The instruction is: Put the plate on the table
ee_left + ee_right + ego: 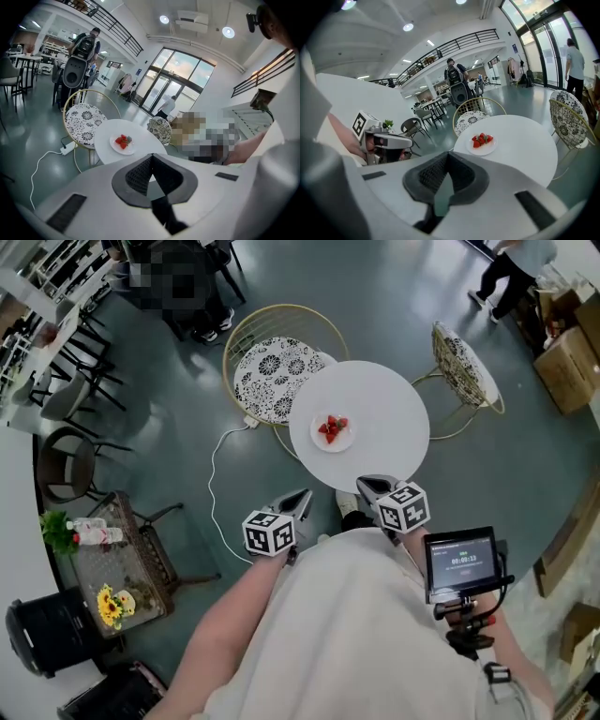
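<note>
A small white plate (332, 431) of red strawberries rests on the round white table (384, 409), left of its middle. Both grippers hang close to my body, short of the table's near edge. My left gripper (305, 495) points at the table with its jaws shut and nothing between them. My right gripper (362, 486) sits beside it, also shut and empty. The left gripper view shows the plate (123, 143) beyond the closed left gripper (151, 157). In the right gripper view the plate (482, 149) lies ahead of the right gripper (447, 157), and the left gripper (410, 143) shows at left.
Two gold wire chairs with patterned cushions (272, 371) (464, 367) flank the table. A white cable and power strip (220, 456) lie on the floor at left. A side table with flowers and bottles (112, 568) stands lower left; cardboard boxes (567, 357) and people farther off.
</note>
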